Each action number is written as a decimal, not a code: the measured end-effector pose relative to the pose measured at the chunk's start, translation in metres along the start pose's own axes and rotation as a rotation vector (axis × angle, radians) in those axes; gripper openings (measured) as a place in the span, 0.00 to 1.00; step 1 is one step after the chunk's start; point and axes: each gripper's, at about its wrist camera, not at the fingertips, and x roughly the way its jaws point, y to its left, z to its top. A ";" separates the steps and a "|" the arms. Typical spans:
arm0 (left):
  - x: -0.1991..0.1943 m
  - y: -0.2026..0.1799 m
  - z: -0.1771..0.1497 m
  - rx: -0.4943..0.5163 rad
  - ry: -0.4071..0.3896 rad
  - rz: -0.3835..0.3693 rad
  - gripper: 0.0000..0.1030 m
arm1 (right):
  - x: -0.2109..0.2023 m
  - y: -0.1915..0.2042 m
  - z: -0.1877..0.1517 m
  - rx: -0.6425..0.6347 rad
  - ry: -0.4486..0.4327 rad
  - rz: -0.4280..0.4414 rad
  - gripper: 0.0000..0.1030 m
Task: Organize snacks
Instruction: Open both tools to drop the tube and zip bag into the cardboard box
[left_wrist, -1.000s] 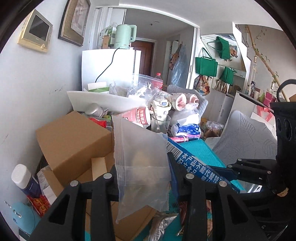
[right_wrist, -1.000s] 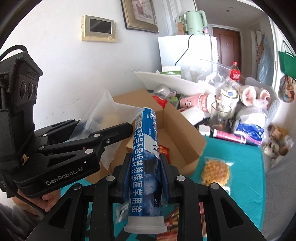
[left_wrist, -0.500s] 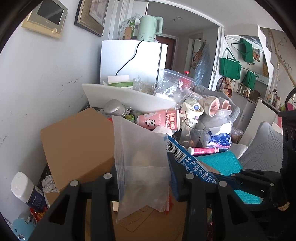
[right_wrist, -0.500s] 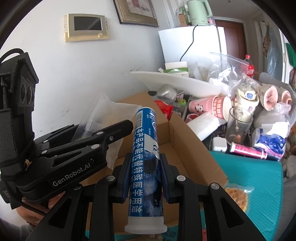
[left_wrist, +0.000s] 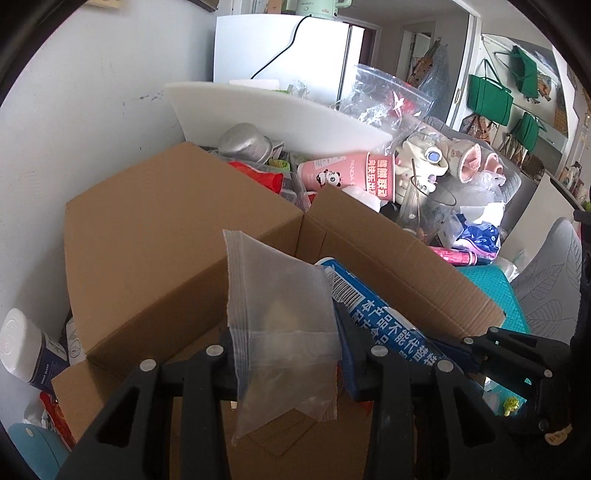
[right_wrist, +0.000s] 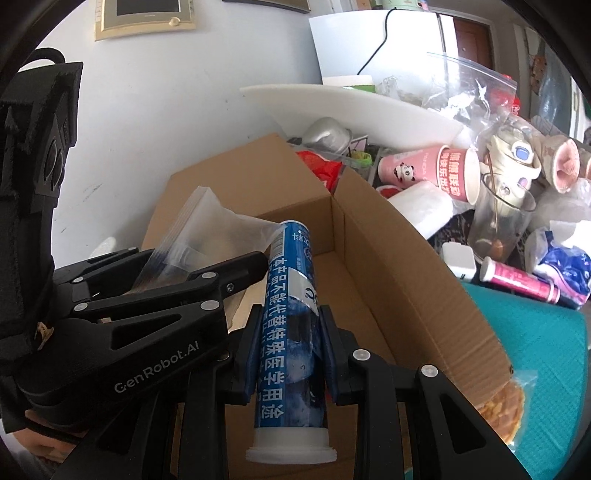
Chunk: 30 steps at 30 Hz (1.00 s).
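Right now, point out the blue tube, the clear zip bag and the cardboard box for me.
blue tube (right_wrist: 291, 325), right wrist view, middle of its printed label.
clear zip bag (left_wrist: 280, 314), left wrist view, centre of the plastic.
cardboard box (right_wrist: 402, 295), right wrist view, inner face of the right wall.

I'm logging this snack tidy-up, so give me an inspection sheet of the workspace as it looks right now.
Surface: teal mat, mostly covered.
Job's things: open cardboard box; blue tube and clear zip bag held over it; a waffle packet lies on the mat beside the box.
Clutter: pink panda cup, drinking glass, pink tube, white tray, plastic bags, plush toys.
Grippers: left gripper shut on the zip bag; right gripper shut on the blue tube.
Cables: black cord down the front of the white fridge.
Surroundings: white wall, wall panel, green bags hanging.
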 end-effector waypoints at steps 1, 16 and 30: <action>0.003 0.001 -0.001 -0.004 0.015 -0.001 0.36 | 0.003 -0.002 -0.001 0.007 0.009 -0.002 0.27; 0.029 0.014 -0.009 -0.059 0.200 0.096 0.42 | 0.021 -0.019 -0.009 0.057 0.074 -0.098 0.52; 0.002 -0.001 -0.005 0.002 0.126 0.078 0.64 | -0.006 -0.026 -0.012 0.099 0.040 -0.101 0.55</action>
